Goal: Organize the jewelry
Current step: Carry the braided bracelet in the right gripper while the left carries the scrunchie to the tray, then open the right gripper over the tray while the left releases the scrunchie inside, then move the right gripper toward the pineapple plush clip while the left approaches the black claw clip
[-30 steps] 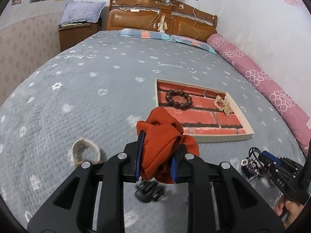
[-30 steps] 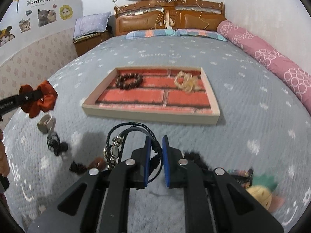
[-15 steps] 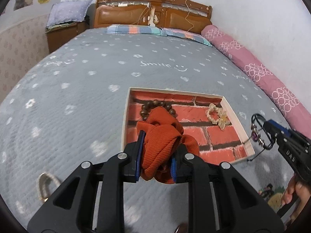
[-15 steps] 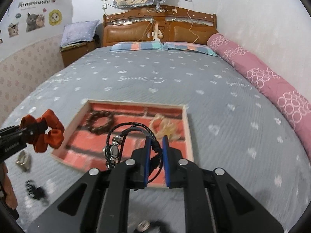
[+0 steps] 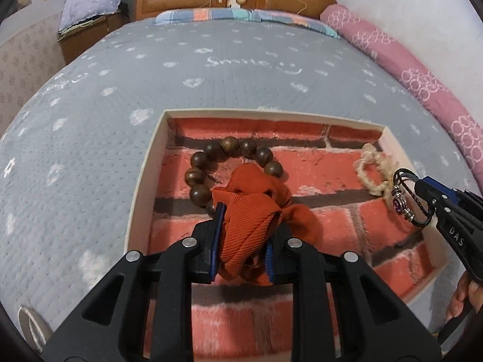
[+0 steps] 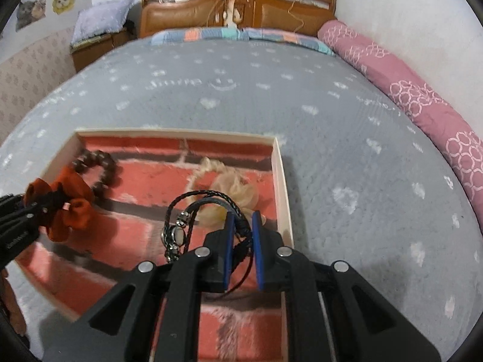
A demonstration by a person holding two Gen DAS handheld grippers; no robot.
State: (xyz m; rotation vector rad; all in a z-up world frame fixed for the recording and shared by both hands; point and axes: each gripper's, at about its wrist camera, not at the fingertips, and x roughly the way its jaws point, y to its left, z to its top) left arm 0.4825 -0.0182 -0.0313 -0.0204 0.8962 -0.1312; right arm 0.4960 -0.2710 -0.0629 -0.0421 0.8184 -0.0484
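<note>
Left wrist view: we are looking down into a shallow tray [image 5: 142, 181] with pale rim walls and a red brick-pattern floor, sitting on the grey quilted bedspread [image 5: 90, 120]. In its left part a bracelet of round dark wooden beads [image 5: 208, 160] is lying in a ring; toward the right wall a pale, knobbly bracelet [image 5: 374, 172] is lying on the brick print.

We are holding the left gripper [image 5: 241, 241] over the tray's left half, its blue-padded jaws clamped on an orange ribbed fabric scrunchie [image 5: 250, 211], which is bunching up between them and overlapping the near side of the bead ring in view. Whether it is touching the beads we cannot tell.

At the right edge the right gripper [image 5: 422, 193] is coming in over the tray's right side, pinching a black braided cord bracelet [image 5: 407, 199] with metal charms.

Right wrist view: we are seeing the same tray [image 6: 279, 166], the scrunchie [image 6: 66, 202] at far left. The right gripper [image 6: 241, 235] jaws are nearly together, closed on the black bracelet [image 6: 205, 202], whose loops are hanging out to the left above the pale bracelet [image 6: 232, 190].
</note>
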